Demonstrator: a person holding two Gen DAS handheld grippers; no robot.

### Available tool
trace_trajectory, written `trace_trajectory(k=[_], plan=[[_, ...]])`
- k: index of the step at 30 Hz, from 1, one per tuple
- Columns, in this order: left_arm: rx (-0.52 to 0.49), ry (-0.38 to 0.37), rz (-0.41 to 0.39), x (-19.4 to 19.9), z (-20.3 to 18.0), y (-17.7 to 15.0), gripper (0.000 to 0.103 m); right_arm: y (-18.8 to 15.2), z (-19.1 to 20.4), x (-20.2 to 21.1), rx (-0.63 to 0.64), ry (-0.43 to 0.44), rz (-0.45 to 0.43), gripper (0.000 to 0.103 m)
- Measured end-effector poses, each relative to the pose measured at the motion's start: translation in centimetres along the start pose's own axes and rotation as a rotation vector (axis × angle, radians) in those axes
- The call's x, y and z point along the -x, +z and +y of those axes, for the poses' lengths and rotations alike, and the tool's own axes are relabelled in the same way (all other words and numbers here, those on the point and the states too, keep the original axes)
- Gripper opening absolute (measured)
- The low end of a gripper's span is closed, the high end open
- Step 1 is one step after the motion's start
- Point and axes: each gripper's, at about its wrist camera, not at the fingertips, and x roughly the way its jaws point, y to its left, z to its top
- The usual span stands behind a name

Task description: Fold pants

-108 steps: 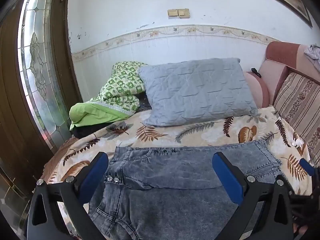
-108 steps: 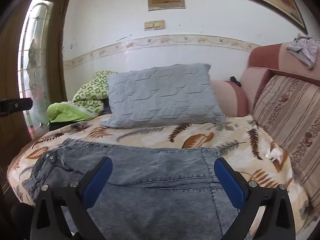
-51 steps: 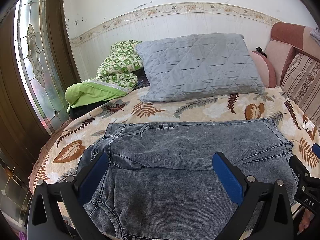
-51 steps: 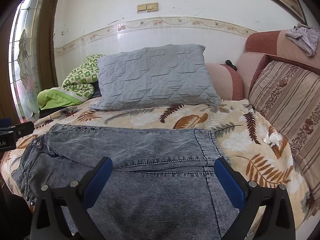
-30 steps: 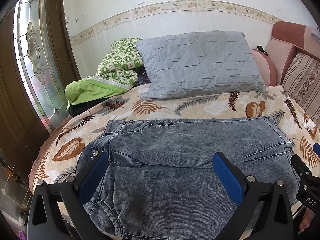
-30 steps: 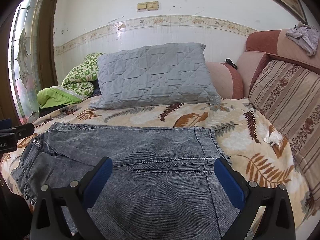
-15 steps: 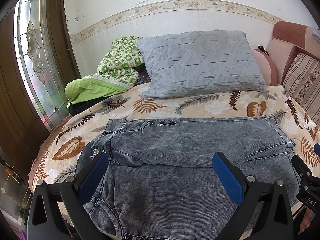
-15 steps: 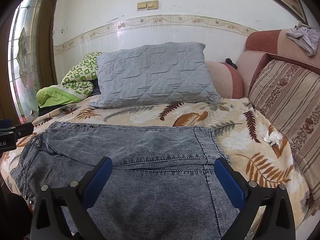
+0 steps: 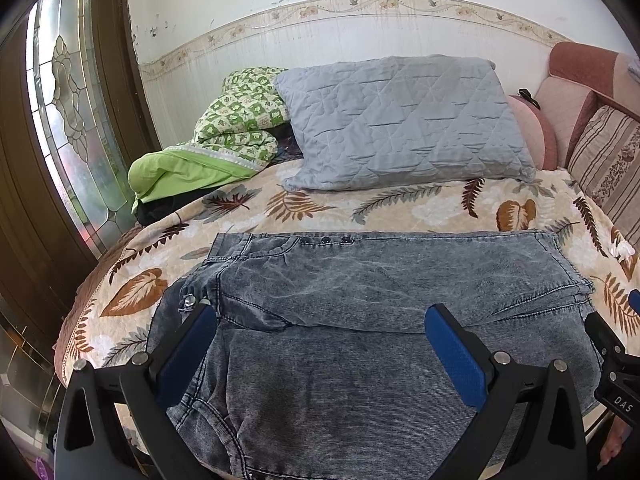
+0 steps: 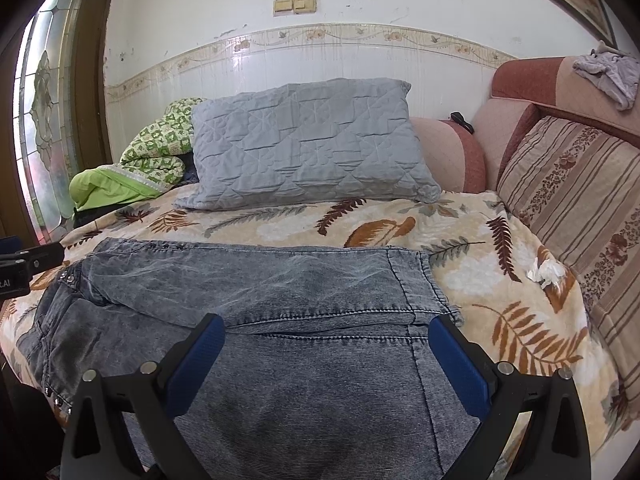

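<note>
Denim pants [image 9: 360,320] lie folded lengthwise along your bed's [image 9: 400,208] near edge; your left gripper [image 9: 320,344] and right gripper [image 10: 326,356] hover above them, jaws spread, empty.

The scene is brightly lit by daylight from the stained-glass window [image 9: 68,120]. Edges are bent by fisheye distortion, and corners are blacked out.
</note>
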Motion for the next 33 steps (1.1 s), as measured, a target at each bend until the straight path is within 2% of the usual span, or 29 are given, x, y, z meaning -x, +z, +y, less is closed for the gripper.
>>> trace_trajectory(k=[23, 26, 29, 33], plan=[[0.025, -0.003, 0.069, -4.2, 1.8, -0.8, 0.103, 0.3, 0.4, -3.1, 0.030, -0.035, 0.062, 0.103], [0.031, -0.041, 0.135, -6.0, 3.2, -0.3, 0.103, 1.3, -1.0, -4.4, 0.007, -0.063, 0.068, 0.103], [0.053, -0.062, 0.213, -8.7, 5.9, 1.1, 0.103, 2.7, -3.5, -6.2, -0.031, -0.130, 0.069, 0.103], [0.111, 0.009, 0.293, -13.6, 11.2, 3.7, 0.103, 4.8, -8.6, -10.2, -0.113, -0.220, 0.111, 0.103]])
